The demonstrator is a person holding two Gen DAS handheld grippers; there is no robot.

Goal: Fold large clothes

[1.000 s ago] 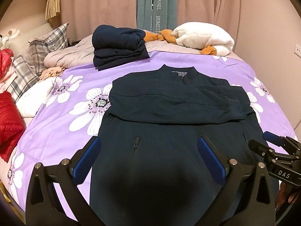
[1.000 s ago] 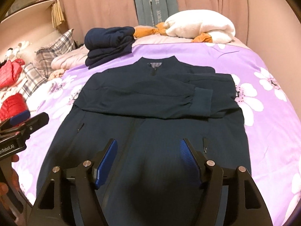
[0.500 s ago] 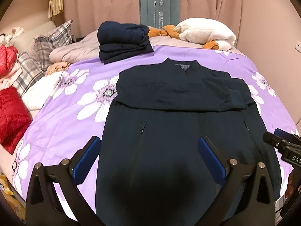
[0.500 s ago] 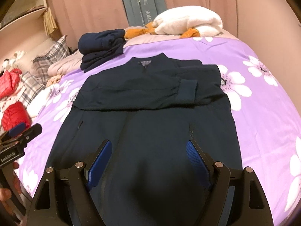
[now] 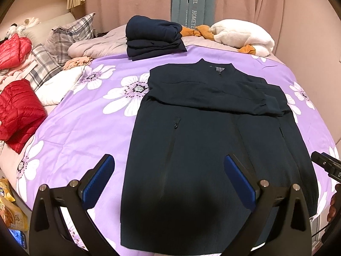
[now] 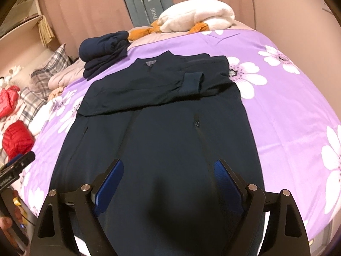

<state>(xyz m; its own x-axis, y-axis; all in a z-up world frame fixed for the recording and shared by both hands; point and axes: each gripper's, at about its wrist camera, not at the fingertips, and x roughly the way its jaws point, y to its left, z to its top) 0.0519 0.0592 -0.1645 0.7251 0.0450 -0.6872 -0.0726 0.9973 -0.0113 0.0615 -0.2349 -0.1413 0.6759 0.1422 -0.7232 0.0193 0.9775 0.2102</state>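
1. Bed with purple floral sheet (image 5: 89,125) fills the room.
2. Pink curtains (image 5: 127,2) hang behind it, a grey-green lettered banner (image 5: 191,2) at centre.
3. Plaid pillows (image 5: 70,34) lie left, below a wall shelf (image 6: 23,24).
4. Warm indoor light.

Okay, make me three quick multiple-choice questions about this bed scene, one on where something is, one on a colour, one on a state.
1. Where is the folded navy pile?
A. beyond the jacket's collar
B. on the floor
C. on the red coat

2. What colour is the bedsheet?
A. green
B. purple with white flowers
C. plain grey

3. How do the jacket sleeves lie?
A. spread outward
B. hanging off the bed
C. folded across the chest

Answers: 1 A, it sits past the collar; 2 B, petals show on purple; 3 C, a cuff rests over the chest.
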